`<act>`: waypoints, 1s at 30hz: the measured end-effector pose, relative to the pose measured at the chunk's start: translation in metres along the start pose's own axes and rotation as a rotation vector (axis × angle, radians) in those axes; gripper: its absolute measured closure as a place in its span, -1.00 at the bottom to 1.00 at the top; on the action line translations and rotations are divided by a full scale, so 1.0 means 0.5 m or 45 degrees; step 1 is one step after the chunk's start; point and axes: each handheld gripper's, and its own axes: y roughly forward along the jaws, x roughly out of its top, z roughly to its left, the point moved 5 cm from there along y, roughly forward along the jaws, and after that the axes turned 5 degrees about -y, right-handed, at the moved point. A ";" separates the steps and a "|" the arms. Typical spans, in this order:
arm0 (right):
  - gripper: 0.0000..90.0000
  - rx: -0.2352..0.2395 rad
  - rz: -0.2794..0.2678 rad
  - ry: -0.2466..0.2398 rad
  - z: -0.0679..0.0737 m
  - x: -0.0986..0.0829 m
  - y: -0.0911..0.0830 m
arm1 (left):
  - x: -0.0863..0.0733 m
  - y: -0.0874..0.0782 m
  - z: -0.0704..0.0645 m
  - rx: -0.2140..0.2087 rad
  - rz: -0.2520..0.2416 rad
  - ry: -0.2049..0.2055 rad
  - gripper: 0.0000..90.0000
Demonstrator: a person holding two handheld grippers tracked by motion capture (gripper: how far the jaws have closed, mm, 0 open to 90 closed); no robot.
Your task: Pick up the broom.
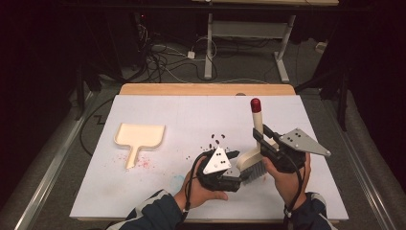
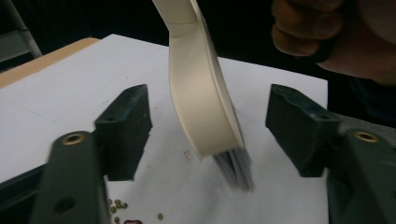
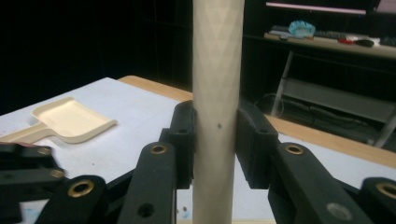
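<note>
A cream brush (image 1: 257, 125) with a red-tipped handle stands nearly upright at the table's right middle, grey bristles (image 1: 253, 171) down on the white sheet. My right gripper (image 1: 260, 139) is shut on the brush handle (image 3: 217, 93). My left gripper (image 1: 233, 158) is open just left of the brush head, and the brush head (image 2: 201, 93) hangs between its spread jaws without touching them. Small dark beans (image 1: 216, 140) lie scattered behind the left gripper, and a few beans (image 2: 119, 205) sit by its left jaw. A cream dustpan (image 1: 140, 136) lies flat at the left.
Faint red smears (image 1: 143, 164) mark the sheet by the dustpan's handle. A bare wooden strip (image 1: 206, 89) runs along the table's far edge. Beyond it are desk legs (image 1: 209, 48) and cables on the floor. The person's hand (image 2: 327, 32) holds the right gripper.
</note>
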 end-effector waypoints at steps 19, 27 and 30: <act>0.56 0.077 -0.091 -0.101 0.051 0.026 -0.027 | -0.003 -0.033 0.040 -0.008 0.040 0.013 0.47; 0.45 0.263 -0.112 -0.283 0.049 0.030 -0.031 | -0.006 -0.064 0.050 -0.053 0.099 0.081 0.48; 0.36 0.375 -0.097 -0.371 0.050 0.027 -0.034 | -0.012 -0.083 0.053 -0.070 0.136 0.131 0.48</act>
